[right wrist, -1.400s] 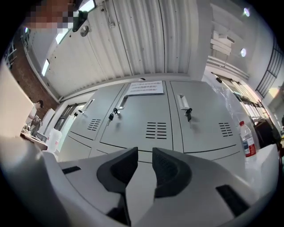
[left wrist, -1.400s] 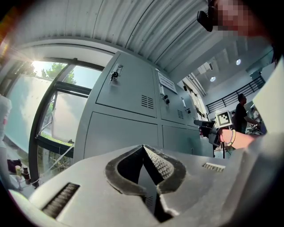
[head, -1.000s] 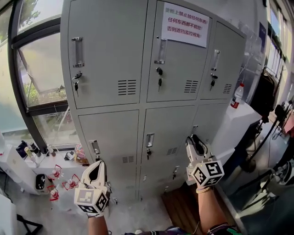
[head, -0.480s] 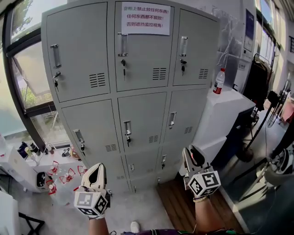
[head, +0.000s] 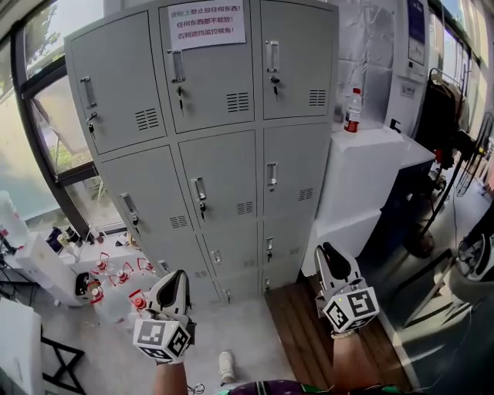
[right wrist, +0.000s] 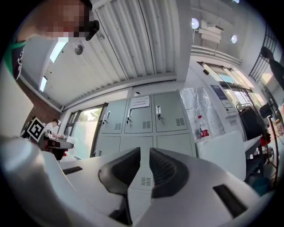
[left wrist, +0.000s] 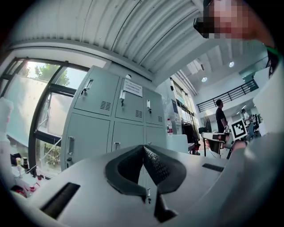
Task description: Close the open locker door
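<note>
The grey locker bank (head: 208, 146) stands ahead, and every door I can see lies flush, with keys hanging in several locks. Both grippers hover well short of it, above the floor. My left gripper (head: 179, 276) is low at the left with its jaws shut and nothing between them (left wrist: 143, 148). My right gripper (head: 328, 251) is low at the right; its jaws have just been closing and keep a narrow gap (right wrist: 145, 153) with nothing in it. The lockers (right wrist: 142, 119) show through that gap.
A white cabinet (head: 370, 170) with a red-labelled bottle (head: 353, 110) on top stands right of the lockers. A tall window (head: 46, 116) is at the left, with bottles and clutter (head: 108, 285) on the floor below it. A paper notice (head: 205, 23) is taped to the top doors. A person (left wrist: 220, 117) stands far off.
The lockers have drawn away: a second ago both grippers were close to the lower doors, now they hang well back from them and more of the floor shows.
</note>
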Tool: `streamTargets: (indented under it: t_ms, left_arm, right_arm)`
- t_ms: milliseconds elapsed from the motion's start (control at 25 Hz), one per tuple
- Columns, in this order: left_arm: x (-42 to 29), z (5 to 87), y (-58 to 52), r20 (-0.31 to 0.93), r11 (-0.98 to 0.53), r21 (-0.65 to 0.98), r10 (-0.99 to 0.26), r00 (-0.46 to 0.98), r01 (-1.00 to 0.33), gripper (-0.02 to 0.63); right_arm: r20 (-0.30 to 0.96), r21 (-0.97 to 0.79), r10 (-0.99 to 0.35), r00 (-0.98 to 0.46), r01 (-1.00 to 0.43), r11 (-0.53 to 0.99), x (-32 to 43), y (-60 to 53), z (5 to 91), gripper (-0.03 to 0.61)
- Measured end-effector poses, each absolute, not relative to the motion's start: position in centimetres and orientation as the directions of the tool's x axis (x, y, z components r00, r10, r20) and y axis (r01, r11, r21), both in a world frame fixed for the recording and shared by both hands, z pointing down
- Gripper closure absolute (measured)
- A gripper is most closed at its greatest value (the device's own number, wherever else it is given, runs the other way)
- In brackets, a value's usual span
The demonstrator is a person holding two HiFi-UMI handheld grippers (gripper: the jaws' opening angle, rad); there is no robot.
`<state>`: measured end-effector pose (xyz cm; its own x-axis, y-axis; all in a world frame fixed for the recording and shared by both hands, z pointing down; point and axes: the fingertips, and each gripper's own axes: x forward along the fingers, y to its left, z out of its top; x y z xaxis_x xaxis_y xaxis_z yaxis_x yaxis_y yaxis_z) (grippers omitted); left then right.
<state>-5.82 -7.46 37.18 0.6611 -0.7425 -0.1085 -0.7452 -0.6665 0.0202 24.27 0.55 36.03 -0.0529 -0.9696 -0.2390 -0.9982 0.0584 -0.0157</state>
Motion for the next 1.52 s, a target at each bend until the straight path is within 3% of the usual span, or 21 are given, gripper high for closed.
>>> streamTargets:
  t_ms: [440, 840, 1520]
  left_arm:
    - [-5.7, 37.1, -0.9, -0.153, -0.601, -0.003, -0.790, 0.594, -0.799, 0.592]
    - [-5.7, 37.2, 0.8, -0.158, -0.575, -0.016, -0.806, 0.570, -0.818, 0.592]
    - [-7.3, 37.1, 1.9, -0.157, -0.547, -0.019, -0.825, 0.543, -0.837, 0.592]
  right_arm:
    - [-0.268, -0.007, -0.959, -0.091, -0.995, 0.096, 25.0, 6.7, 36.0, 0.572]
    - [-0.193, -0.017, -0.977, -0.091, -0.995, 0.096, 25.3, 7.0, 38.0, 0.574]
    - [-0.181, -0.007, -0.977, -0.108, -0.994, 0.111, 24.2, 8.0, 38.3, 0.574]
